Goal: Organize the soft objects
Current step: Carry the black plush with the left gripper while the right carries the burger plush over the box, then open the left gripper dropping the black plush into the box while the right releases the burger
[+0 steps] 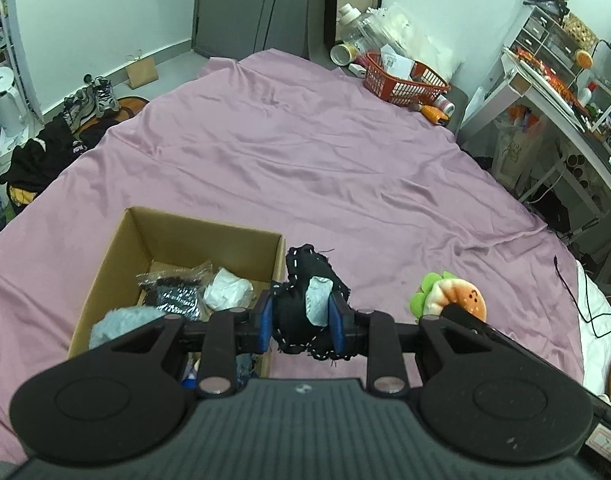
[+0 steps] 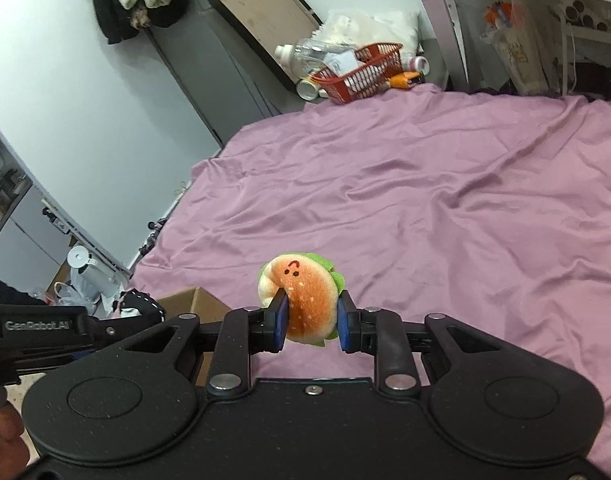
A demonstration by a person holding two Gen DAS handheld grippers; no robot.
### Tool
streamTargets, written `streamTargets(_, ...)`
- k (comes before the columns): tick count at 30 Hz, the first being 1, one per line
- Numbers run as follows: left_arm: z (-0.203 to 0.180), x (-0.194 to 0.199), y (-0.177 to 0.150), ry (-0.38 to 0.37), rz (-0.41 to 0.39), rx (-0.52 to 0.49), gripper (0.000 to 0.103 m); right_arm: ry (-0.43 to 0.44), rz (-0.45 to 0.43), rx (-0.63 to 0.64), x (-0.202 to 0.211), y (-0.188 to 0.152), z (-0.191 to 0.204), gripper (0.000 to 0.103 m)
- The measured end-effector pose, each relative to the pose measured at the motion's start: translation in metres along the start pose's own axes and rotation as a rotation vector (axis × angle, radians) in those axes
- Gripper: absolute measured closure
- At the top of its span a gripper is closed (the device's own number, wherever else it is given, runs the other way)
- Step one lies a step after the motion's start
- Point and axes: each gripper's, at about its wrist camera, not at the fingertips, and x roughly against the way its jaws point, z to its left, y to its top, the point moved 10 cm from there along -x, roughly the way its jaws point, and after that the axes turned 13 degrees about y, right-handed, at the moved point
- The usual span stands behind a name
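**Left wrist status: both claws loaded, one box on the bed**

Count: two claws, two soft items in grip, one cardboard box point(image 1: 105, 264), one red basket point(image 1: 401, 80) at the far bed corner.

My left claw point(image 1: 301, 320) is clamped on a black stitched fabric piece point(image 1: 301, 280) with a pale tag; pads pressed into it on both sides. It sits just right of the box's right wall, above the pink bedsheet point(image 1: 305, 160).

Box contents visible: one white bundle point(image 1: 227, 290), one black item in clear plastic point(image 1: 173, 292), one grey-blue fuzzy item point(image 1: 121, 320).

My right claw point(image 2: 311, 322) is closed partway on one burger plush point(image 2: 301, 300), which is squeezed between the blue pads, face up, held above the sheet. The box corner lies to its left.
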Motion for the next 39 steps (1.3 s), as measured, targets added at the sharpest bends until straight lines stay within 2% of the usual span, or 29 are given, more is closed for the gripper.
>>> streamTargets(13,0.036,0.012,-0.021,0.028,0.013,0.027,0.075,0.081,0.002,0.123,0.012,-0.008,0.047,0.079)
streamTargets(19,0.05,0.007,-0.027,0.023,0.033,0.038,0.074,0.085,0.012,0.147,0.007,-0.012,0.06,0.079)
streamTargets(31,0.069,-0.02,-0.05,0.001,0.129,0.021,0.072,0.104,0.048,0.183,-0.01,-0.022,0.087,0.079)
streamTargets(34,0.076,-0.028,-0.054,-0.006,0.165,0.026,0.066,0.11,0.075,0.177,-0.018,-0.028,0.091,0.079)
streamTargets(37,0.084,-0.032,-0.05,-0.007,0.159,0.035,0.056,0.108,0.091,0.183,-0.025,-0.033,0.094,0.079)
streamTargets(39,0.089,-0.032,-0.046,-0.007,0.148,0.044,0.056,0.11,0.098,0.179,-0.029,-0.035,0.096,0.079)
